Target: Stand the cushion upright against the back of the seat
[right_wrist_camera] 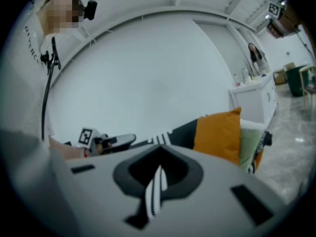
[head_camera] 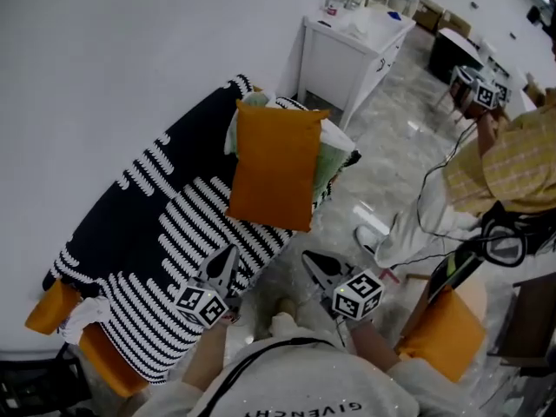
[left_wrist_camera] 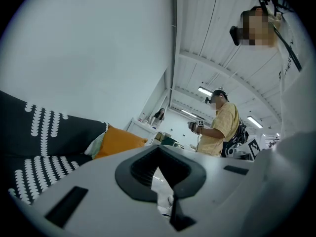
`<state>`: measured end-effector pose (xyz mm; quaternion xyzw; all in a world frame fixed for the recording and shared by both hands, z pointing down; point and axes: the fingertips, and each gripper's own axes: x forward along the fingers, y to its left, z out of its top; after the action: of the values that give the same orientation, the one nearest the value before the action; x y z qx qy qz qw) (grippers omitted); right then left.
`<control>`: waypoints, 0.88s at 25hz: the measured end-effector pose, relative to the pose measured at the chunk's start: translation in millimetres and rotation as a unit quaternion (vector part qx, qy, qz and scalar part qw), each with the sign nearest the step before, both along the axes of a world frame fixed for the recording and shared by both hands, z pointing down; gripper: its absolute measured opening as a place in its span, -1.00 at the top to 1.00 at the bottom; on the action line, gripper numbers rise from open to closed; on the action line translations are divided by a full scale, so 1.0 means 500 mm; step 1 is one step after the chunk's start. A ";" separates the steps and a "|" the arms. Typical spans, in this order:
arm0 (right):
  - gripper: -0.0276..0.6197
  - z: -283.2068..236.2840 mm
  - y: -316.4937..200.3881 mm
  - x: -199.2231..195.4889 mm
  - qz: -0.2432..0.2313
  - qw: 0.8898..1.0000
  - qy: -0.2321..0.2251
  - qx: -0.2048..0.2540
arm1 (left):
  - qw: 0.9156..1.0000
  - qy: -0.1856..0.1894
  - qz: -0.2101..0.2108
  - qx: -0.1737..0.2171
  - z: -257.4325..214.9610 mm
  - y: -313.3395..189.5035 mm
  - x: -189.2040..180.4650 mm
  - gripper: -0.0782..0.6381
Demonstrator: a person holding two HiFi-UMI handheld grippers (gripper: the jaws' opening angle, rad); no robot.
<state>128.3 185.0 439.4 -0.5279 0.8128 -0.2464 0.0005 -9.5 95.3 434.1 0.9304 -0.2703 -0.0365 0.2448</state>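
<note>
Standing upright at the far end of the striped seat (head_camera: pixel 156 224), the orange cushion (head_camera: pixel 274 163) leans on a green cushion (head_camera: pixel 328 159) behind it. The left gripper (head_camera: pixel 228 259) and the right gripper (head_camera: pixel 314 263) hover by the seat's near edge, well apart from the cushion, each with jaws closed together on nothing.

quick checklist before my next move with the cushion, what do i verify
1. Orange cushion upright on the striped seat: ok.
2. Orange cushion against the seat back: cannot tell; a green cushion sits behind it.
3. Left gripper empty: ok, jaws shut on nothing.
4. Right gripper empty: ok, jaws shut on nothing.
5. Both grippers clear of the orange cushion: ok, apart from it.
6. Person in yellow shirt clear of the seat: ok.
</note>
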 end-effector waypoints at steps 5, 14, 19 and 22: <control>0.86 0.012 -0.035 0.044 -0.007 1.000 -0.001 -0.001 | 1.000 -0.003 -0.006 -0.003 0.015 -0.025 0.040 0.72; 0.86 0.042 -0.074 0.096 0.011 1.000 -0.014 -0.013 | 1.000 -0.015 -0.011 -0.010 0.038 -0.069 0.080 0.72; 0.86 0.063 -0.115 0.130 0.021 1.000 -0.012 -0.020 | 1.000 -0.015 -0.014 -0.011 0.054 -0.121 0.106 0.71; 0.86 0.078 -0.155 0.166 0.037 0.999 -0.010 -0.030 | 1.000 -0.014 -0.015 -0.014 0.068 -0.167 0.127 0.71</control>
<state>211.3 107.5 478.6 -0.5550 0.7849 -0.2756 0.0022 53.8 11.9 468.2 0.9232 -0.2879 -0.0235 0.2534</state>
